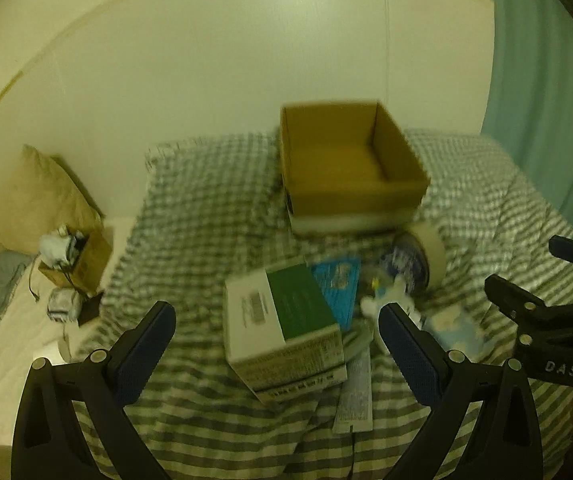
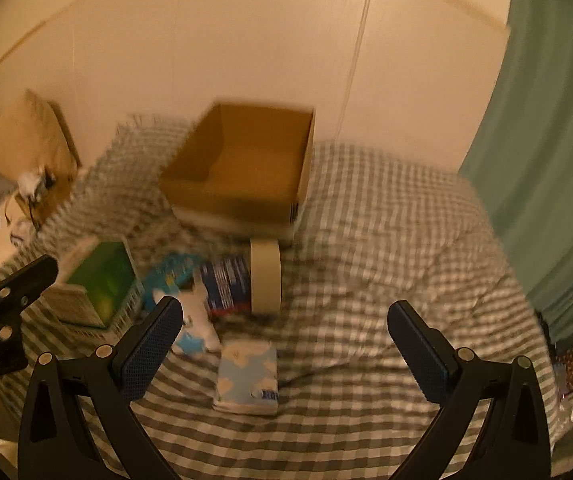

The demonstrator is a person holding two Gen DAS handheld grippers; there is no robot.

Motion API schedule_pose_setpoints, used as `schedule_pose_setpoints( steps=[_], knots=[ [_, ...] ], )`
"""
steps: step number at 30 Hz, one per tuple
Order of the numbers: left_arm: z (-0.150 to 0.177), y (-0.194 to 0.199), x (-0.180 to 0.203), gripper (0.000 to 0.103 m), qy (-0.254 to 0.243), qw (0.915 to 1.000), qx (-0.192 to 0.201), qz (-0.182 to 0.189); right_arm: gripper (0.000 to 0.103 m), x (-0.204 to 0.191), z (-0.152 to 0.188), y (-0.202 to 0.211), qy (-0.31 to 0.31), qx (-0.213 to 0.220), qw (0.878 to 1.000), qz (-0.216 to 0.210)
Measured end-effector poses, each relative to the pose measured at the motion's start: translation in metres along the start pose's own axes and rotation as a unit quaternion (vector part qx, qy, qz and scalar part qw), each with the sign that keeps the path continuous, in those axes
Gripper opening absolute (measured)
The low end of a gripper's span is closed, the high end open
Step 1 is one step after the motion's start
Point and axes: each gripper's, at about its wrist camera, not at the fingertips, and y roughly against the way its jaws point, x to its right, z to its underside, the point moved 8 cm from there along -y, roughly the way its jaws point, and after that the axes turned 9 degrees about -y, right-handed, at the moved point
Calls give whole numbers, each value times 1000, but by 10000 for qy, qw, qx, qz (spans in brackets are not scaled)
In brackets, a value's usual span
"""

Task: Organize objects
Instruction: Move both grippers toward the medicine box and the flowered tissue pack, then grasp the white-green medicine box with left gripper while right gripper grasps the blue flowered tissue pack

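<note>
An open, empty cardboard box point(image 1: 350, 160) point(image 2: 242, 164) stands at the far side of a checked bedspread point(image 1: 206, 216) point(image 2: 386, 240). In front of it lie a white and green carton point(image 1: 282, 328) point(image 2: 98, 288), a roll of tape point(image 1: 430, 256) point(image 2: 265, 276), a blue packet point(image 1: 336, 284), a small white and blue toy point(image 1: 390, 300) point(image 2: 196, 320) and a pale blue tissue pack point(image 2: 248, 376). My left gripper point(image 1: 278, 356) is open above the carton. My right gripper point(image 2: 286, 356) is open above the tissue pack. Both are empty.
A pillow point(image 1: 34, 196) and a small brown box with clutter point(image 1: 74, 256) lie at the left on a white sheet. A teal curtain point(image 1: 546, 100) point(image 2: 546, 140) hangs at the right. A wall stands behind the bed. The right gripper shows in the left wrist view point(image 1: 542, 312).
</note>
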Motion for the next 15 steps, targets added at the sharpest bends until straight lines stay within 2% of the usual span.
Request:
schedule_pose_setpoints(
  steps=[3, 7, 11, 15],
  knots=[
    [15, -19, 7, 103, -89, 9994, -331, -11, 102, 2, 18, -26, -4, -479, 9988, -41],
    [26, -36, 9, 103, 42, 9983, -572, 64, 96, -6, 43, -47, 209, -1008, 9946, -123],
    [28, -44, 11, 103, 208, 9978, -624, 126, 94, -8, 56, -61, 382, -1244, 9915, -57],
    [28, -51, 12, 103, 284, 9977, -619, -12, 84, -5, 64, -71, 270, -1446, 9891, -113]
  ],
)
